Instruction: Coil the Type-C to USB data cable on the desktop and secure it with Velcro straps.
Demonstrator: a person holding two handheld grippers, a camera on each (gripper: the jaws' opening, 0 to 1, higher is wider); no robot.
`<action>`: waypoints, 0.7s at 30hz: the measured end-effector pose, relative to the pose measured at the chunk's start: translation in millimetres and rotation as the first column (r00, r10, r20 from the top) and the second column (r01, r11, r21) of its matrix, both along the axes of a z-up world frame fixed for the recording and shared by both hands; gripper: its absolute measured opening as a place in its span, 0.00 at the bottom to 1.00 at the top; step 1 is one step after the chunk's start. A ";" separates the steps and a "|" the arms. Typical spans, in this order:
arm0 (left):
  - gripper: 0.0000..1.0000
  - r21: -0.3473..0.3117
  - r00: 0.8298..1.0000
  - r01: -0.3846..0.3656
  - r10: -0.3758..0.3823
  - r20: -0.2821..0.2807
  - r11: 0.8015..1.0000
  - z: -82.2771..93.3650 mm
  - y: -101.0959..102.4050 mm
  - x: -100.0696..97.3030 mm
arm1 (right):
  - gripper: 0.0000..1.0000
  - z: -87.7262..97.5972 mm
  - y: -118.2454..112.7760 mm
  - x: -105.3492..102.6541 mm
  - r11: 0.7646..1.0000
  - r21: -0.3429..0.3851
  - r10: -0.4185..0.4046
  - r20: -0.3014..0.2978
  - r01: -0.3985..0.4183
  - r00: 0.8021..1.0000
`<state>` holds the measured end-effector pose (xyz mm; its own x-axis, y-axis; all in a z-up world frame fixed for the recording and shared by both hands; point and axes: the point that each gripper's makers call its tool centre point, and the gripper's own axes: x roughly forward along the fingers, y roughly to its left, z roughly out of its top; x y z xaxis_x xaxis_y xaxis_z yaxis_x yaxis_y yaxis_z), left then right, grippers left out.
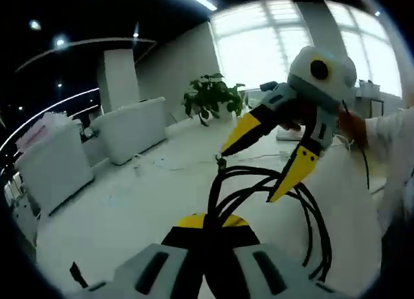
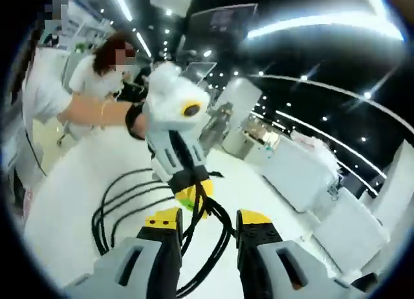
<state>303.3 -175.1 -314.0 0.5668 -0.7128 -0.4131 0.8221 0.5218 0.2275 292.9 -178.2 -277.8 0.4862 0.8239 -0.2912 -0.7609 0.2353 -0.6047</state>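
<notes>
Above desktop [image 1: 129, 208], left gripper [image 2: 192, 197] pinching cable [image 1: 310, 215]

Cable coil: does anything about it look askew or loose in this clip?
The black cable hangs in uneven loops splayed apart rather than a tight coil. The left gripper pinches the bundle at one spot; the right gripper stands open beside it. No strap visible around it.

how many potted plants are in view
1: a plant at the far edge of the white table in the left gripper view, in front of the bright windows. Others may be hidden behind the right gripper.
</notes>
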 end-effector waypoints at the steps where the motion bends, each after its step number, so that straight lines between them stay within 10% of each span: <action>1: 0.04 0.046 1.000 0.009 -0.009 -0.004 0.999 -2.3 0.2 -0.6 | 0.31 -5.5 2.1 2.8 0.999 -0.040 -0.007 0.005 0.007 1.000; 10: 0.04 0.249 0.999 0.030 -0.036 0.018 0.968 -17.9 4.3 -1.9 | 0.21 -43.1 8.4 10.9 0.978 -0.199 -0.072 -0.051 0.060 0.996; 21: 0.07 0.383 0.999 0.043 -0.048 0.003 0.923 -39.5 23.6 -6.6 | 0.09 -67.3 14.0 4.5 0.975 -0.183 -0.115 0.064 0.125 0.991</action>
<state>296.6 -151.6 -353.5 0.5438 -0.5267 -0.6534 0.8391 0.3549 0.4123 297.4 -164.2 -345.1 0.5967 0.6923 -0.4058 -0.7001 0.2020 -0.6849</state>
